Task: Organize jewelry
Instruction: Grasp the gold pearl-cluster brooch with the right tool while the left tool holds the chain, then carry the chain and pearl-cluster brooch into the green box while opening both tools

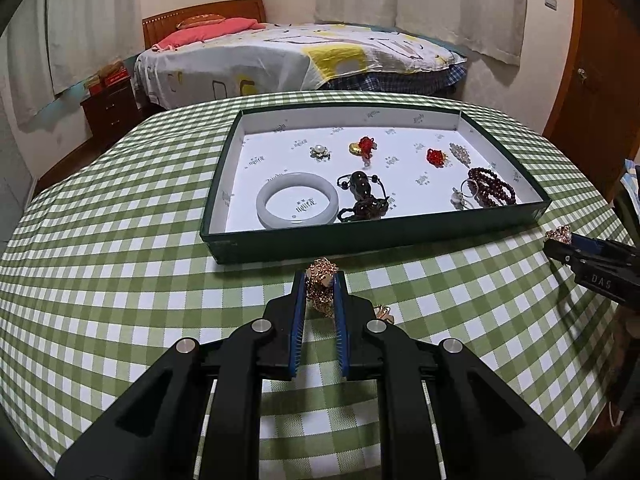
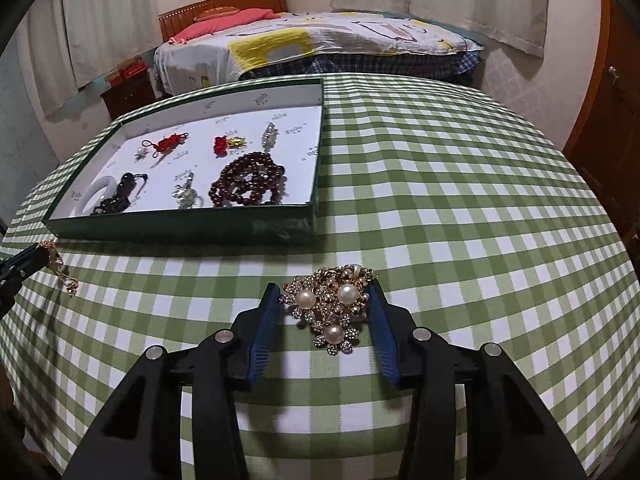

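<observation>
My left gripper [image 1: 320, 278] is shut on a bunched gold chain [image 1: 320, 292] just above the green checked tablecloth [image 1: 120, 280], in front of the green jewelry box [image 1: 360, 242]. A loose end of the chain [image 1: 384, 314] lies beside the right finger. In the right wrist view the chain [image 2: 58, 266] dangles from the left gripper [image 2: 30, 258] at the left edge. My right gripper [image 2: 324, 286] is shut on a gold brooch with three pearls [image 2: 330, 304], both blue pads touching its sides. The brooch [image 1: 558, 234] also shows at the right gripper's tip [image 1: 560, 246].
The white-lined box [image 2: 180, 228] holds a white bangle [image 1: 298, 204], a dark pendant cord [image 1: 362, 196], dark red beads [image 2: 248, 184], red knots [image 1: 366, 146], small brooches and a ring. Beyond the table stand a bed [image 1: 300, 56], a nightstand [image 1: 110, 108] and a wooden door [image 1: 592, 80].
</observation>
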Motion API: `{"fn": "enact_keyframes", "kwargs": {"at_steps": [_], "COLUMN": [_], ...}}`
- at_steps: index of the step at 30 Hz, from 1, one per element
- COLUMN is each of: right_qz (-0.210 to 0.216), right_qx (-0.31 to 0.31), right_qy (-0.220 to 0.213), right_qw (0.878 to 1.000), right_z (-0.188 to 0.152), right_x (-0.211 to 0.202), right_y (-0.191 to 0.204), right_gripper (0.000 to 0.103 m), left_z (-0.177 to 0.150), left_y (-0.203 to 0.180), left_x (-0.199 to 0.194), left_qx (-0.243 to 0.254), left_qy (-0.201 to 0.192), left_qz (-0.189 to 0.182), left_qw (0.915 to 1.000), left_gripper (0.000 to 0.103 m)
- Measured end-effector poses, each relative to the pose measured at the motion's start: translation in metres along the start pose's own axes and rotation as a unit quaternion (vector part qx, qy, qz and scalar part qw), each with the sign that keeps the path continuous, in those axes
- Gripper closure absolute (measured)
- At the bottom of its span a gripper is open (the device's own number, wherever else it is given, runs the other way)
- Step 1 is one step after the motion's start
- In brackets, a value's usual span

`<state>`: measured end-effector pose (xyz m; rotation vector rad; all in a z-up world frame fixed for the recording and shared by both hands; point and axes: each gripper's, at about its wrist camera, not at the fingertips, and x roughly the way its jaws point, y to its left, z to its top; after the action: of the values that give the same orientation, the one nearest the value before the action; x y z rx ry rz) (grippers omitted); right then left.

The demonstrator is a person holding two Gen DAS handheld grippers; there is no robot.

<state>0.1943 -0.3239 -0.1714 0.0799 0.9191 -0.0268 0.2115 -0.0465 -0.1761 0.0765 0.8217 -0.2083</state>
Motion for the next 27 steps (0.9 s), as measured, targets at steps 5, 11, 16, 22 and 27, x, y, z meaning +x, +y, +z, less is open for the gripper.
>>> {"fn": "enact_keyframes", "kwargs": {"at_steps": [5, 11, 16, 22, 27], "right_qz": [0.01, 0.015, 0.017, 0.021, 0.025], "right_qx": [-0.003, -0.011, -0.015, -0.018, -0.023], "right_qy": [-0.002, -0.006, -0.008, -0.009, -0.018], "right_qw": [1.0, 1.0, 1.0, 1.0, 0.999], "right_z": [-0.002, -0.003, -0.002, -0.002, -0.002], "right_x": [-0.003, -0.006, -0.007, -0.008, -0.015], "right_y": [0.005, 0.012, 0.016, 0.02, 0.025], "right_gripper": [0.059, 0.059, 0.059, 0.059, 0.059], "left_z": [0.0, 0.0, 0.0, 0.001, 0.002], "left_y": [-0.002, -0.002, -0.002, -0.005, -0.008], "left_x": [-0.001, -0.001, 0.0, -0.003, -0.007], "left_qx": [0.002, 0.002, 0.003, 0.008, 0.011], "left_qy": [-0.002, -0.001, -0.004, -0.01, -0.013], "left_qz": [0.0, -0.001, 0.001, 0.002, -0.001], "left_qw": [1.0, 1.0, 1.0, 0.9999, 0.9999], "left_gripper": [0.089, 0.089, 0.089, 0.089, 0.089]}}
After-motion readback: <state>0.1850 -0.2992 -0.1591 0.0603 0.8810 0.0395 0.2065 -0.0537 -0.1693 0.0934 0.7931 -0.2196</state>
